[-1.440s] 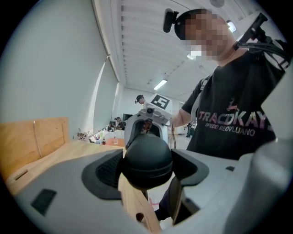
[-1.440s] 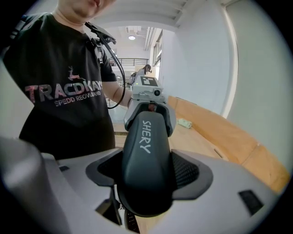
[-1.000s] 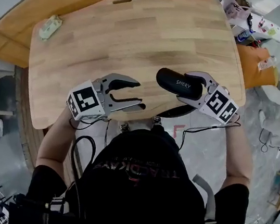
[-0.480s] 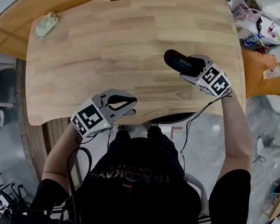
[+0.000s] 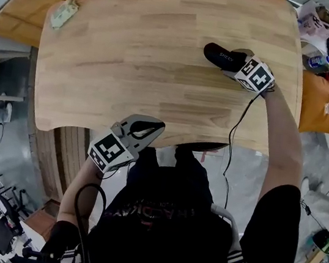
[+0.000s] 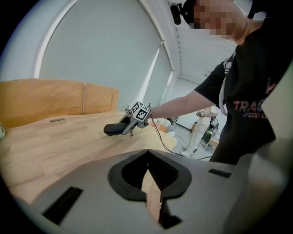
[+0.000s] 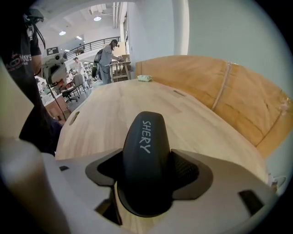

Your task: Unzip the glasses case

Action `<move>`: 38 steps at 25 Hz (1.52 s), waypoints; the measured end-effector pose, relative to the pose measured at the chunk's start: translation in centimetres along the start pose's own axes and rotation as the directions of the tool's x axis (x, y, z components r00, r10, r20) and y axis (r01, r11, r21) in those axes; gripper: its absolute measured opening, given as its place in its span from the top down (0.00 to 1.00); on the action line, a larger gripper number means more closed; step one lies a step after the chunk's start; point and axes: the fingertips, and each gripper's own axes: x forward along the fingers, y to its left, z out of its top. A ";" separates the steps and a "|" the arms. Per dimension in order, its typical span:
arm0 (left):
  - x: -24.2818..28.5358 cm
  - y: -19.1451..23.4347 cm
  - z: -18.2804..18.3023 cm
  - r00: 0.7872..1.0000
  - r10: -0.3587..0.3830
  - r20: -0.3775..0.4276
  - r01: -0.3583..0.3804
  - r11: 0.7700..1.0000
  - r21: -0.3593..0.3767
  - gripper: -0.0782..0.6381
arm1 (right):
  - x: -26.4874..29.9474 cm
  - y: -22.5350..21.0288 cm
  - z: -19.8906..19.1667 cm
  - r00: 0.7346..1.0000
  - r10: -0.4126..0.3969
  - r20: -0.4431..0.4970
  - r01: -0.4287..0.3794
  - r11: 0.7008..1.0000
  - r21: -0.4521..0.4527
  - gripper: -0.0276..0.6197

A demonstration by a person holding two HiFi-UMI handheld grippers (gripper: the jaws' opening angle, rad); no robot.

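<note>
Currently the right hand-held gripper (image 7: 147, 185) clamps one end of the glasses case (image 7: 145, 146), steadying it over the table's (image 5: 152, 51) far right. The left hand-held gripper (image 5: 150, 129), closed and empty, hangs well apart by the near edge. Next it probably must cross and find the zipper pull.

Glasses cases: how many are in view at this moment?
1. The black glasses case is clamped in the right gripper, toward the table's right edge. The left gripper is shut and empty; no other case shows.
</note>
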 end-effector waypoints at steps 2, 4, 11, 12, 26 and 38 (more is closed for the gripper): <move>0.2 0.3 -0.1 1.000 0.017 -0.002 -0.017 1.000 -0.023 0.87 | 1.1 -1.0 0.0 1.000 0.008 -0.006 -0.008 1.000 -0.004 0.44; 0.3 0.7 -0.4 0.999 0.031 -0.008 -0.032 0.998 -0.047 0.87 | 2.0 -1.7 0.3 1.000 0.015 -0.005 -0.015 1.000 -0.014 0.44; 1.3 1.1 -0.9 0.998 0.057 -0.020 -0.059 0.993 -0.102 0.87 | 4.3 -2.8 0.4 0.998 0.058 -0.030 -0.060 0.996 -0.069 0.44; 1.4 1.0 -0.9 0.998 0.059 -0.019 -0.061 0.992 -0.107 0.87 | 4.5 -2.8 0.4 0.998 0.064 -0.029 -0.066 0.995 -0.069 0.44; 0.9 0.8 -1.0 0.999 0.042 -0.021 -0.044 0.995 -0.086 0.87 | 2.7 -1.9 0.8 0.999 0.037 0.000 -0.037 0.994 -0.101 0.37; -0.4 1.4 -0.7 0.999 -0.047 -0.004 0.047 0.998 0.033 0.87 | -11.1 0.9 3.0 0.873 -0.379 0.307 0.251 0.889 0.384 0.94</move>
